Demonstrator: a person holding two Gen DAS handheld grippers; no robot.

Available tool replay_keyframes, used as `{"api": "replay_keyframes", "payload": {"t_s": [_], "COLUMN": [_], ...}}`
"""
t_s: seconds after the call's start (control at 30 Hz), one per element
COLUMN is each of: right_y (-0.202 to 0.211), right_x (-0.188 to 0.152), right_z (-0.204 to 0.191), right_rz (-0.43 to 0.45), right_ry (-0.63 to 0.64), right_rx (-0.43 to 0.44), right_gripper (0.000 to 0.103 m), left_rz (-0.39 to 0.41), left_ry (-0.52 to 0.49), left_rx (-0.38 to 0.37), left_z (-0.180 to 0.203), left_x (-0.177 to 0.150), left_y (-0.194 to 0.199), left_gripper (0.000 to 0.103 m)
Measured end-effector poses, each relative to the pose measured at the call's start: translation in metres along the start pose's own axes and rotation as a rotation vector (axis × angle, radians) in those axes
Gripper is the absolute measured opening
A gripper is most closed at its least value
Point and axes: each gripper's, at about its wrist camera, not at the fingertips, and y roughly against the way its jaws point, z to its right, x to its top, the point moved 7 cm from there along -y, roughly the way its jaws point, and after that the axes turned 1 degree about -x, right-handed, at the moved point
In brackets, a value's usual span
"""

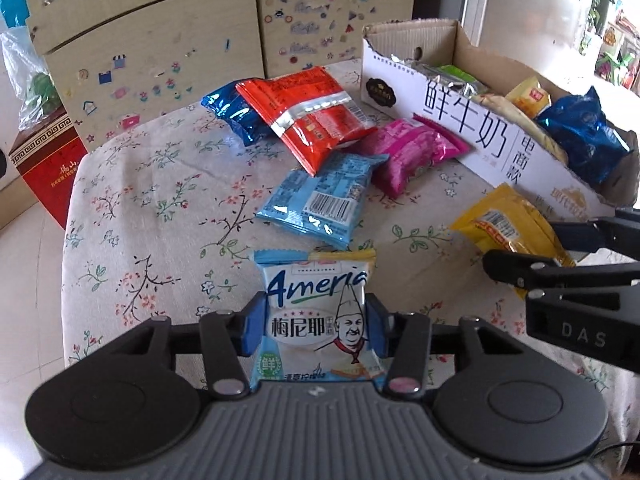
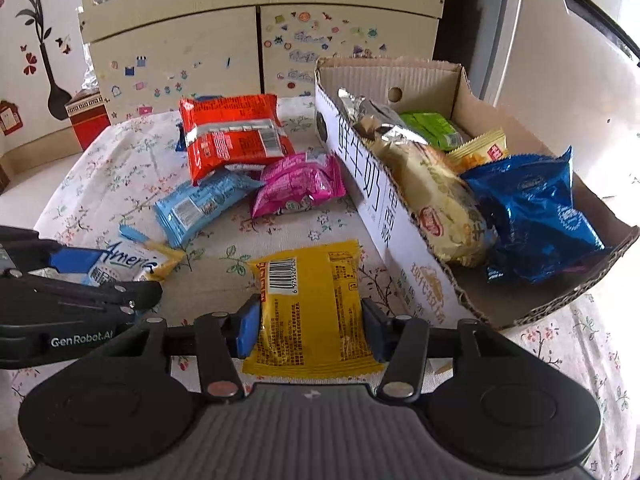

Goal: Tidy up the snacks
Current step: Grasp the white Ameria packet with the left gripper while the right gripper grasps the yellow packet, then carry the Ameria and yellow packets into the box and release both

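Observation:
My left gripper (image 1: 316, 328) is shut on a white and blue snack packet (image 1: 316, 304) with a chef printed on it, blue pads pressing both of its sides, low over the floral tablecloth (image 1: 140, 208). My right gripper (image 2: 310, 328) is shut on a yellow packet (image 2: 312, 304), barcode side up, beside the cardboard box (image 2: 372, 192). From the left wrist view the right gripper (image 1: 540, 264) reaches in at the right around the yellow packet (image 1: 504, 228). The right wrist view has the left gripper (image 2: 120, 280) at the left edge.
Red (image 1: 304, 116), dark blue (image 1: 236, 116), light blue (image 1: 320, 200) and pink (image 1: 408, 152) packets lie mid-table. The box holds a blue bag (image 2: 536, 216), a beige bag (image 2: 444, 208) and a green packet (image 2: 432, 128). A stickered cabinet (image 2: 200, 52) stands behind; a red carton (image 1: 44, 160) stands left.

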Motion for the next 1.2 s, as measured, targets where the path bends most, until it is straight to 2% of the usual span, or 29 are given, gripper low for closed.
{"api": "replay_keyframes", "payload": {"t_s": [0.27, 0.47, 0.8, 0.97, 1.2], "right_y": [0.012, 0.021, 0.049, 0.053, 0.053], "right_x": [0.013, 0.028, 0.068, 0.080, 0.094], "right_z": [-0.005, -0.007, 0.006, 0.030, 0.056], "right_rz": [0.004, 0.004, 0.092, 0.134, 0.169], "right_ry": [0.003, 0.025, 0.124, 0.047, -0.039], "right_rx": [0.029, 0.055, 0.050, 0.053, 0.042], "right_gripper": [0.058, 0.058, 0.058, 0.058, 0.058], "left_rz": [0.043, 0.110, 0.255, 0.320, 0.349], "left_ry": [0.015, 0.012, -0.011, -0.009, -0.026], "left_rx": [-0.001, 0.020, 0.066, 0.080, 0.065], "left_z": [-0.005, -0.010, -0.011, -0.013, -0.004], "left_x": [0.008, 0.023, 0.058, 0.073, 0.081], "left_y": [0.015, 0.031, 0.063, 0.077, 0.080], "left_gripper": [0.049, 0.049, 0.049, 0.049, 0.049]}}
